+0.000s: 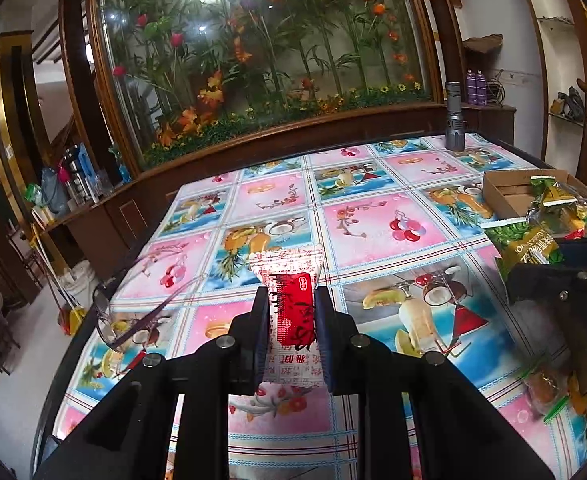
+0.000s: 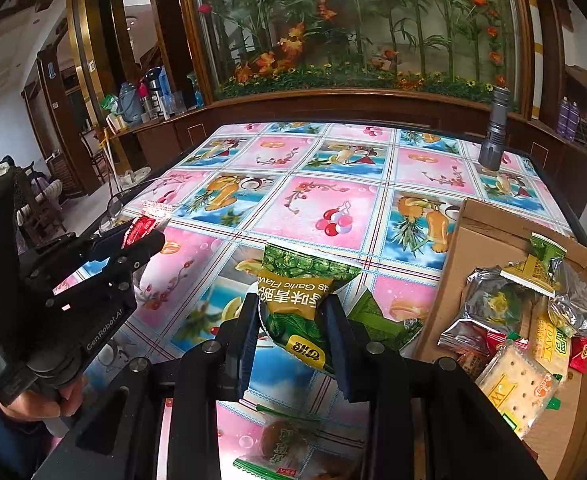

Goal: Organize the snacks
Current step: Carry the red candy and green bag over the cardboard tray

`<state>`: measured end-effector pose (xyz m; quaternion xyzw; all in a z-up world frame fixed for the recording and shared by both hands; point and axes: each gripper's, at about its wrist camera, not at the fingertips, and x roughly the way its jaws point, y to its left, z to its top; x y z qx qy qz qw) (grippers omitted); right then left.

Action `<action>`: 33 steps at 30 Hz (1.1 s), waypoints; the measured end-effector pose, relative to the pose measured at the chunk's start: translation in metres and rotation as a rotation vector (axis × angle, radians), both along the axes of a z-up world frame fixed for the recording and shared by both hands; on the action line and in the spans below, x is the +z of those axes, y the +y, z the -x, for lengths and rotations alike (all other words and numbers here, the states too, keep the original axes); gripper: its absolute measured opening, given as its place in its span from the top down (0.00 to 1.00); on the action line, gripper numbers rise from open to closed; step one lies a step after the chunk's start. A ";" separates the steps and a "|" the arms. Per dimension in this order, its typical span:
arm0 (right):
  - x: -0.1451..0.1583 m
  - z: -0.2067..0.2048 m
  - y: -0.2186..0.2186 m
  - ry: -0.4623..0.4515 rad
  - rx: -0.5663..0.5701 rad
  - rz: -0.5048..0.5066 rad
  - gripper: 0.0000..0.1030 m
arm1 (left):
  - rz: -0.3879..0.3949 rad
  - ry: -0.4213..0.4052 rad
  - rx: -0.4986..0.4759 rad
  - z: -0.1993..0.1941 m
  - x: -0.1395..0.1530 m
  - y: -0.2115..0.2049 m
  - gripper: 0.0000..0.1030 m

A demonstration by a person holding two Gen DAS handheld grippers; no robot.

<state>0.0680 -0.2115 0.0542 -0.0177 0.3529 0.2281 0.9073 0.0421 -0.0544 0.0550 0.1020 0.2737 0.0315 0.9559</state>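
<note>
Dining room, flower-filled glass display case (image 1: 261, 52); table under fruit-print oilcloth (image 2: 325, 184), snacks mid-sort.

Cardboard box (image 2: 489, 232) at table's right, already part-filled with packets, so likely the collecting point. Right gripper (image 2: 293, 316) clamped on green garlic-pea bag (image 2: 297, 292), lifted off the cloth. Left gripper (image 1: 289, 316) clamped on red-and-white candy packet (image 1: 289, 300), likewise raised. Eyeglasses (image 1: 133, 320) at left edge; flashlight (image 2: 493, 136) upright, far corner. Loose packets below the grippers partly hidden; labels unreadable.
</note>
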 end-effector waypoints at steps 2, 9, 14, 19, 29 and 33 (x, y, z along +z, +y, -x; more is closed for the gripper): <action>0.000 0.000 0.000 0.001 0.000 -0.002 0.66 | -0.009 -0.006 -0.002 0.001 0.000 -0.001 0.80; 0.000 -0.002 -0.003 0.003 -0.007 -0.012 0.66 | -0.031 -0.012 -0.011 0.003 -0.001 -0.005 0.80; 0.003 -0.001 -0.007 -0.001 -0.016 -0.023 0.66 | -0.032 -0.012 -0.012 0.003 -0.001 -0.006 0.80; 0.004 -0.001 -0.009 0.000 -0.024 -0.027 0.66 | -0.035 -0.014 -0.013 0.004 0.000 -0.007 0.79; 0.008 -0.005 -0.026 0.007 -0.066 -0.055 0.66 | -0.037 -0.014 -0.014 0.004 -0.001 -0.008 0.79; 0.009 -0.008 -0.029 0.010 -0.081 -0.064 0.66 | -0.036 -0.015 -0.013 0.004 0.000 -0.008 0.79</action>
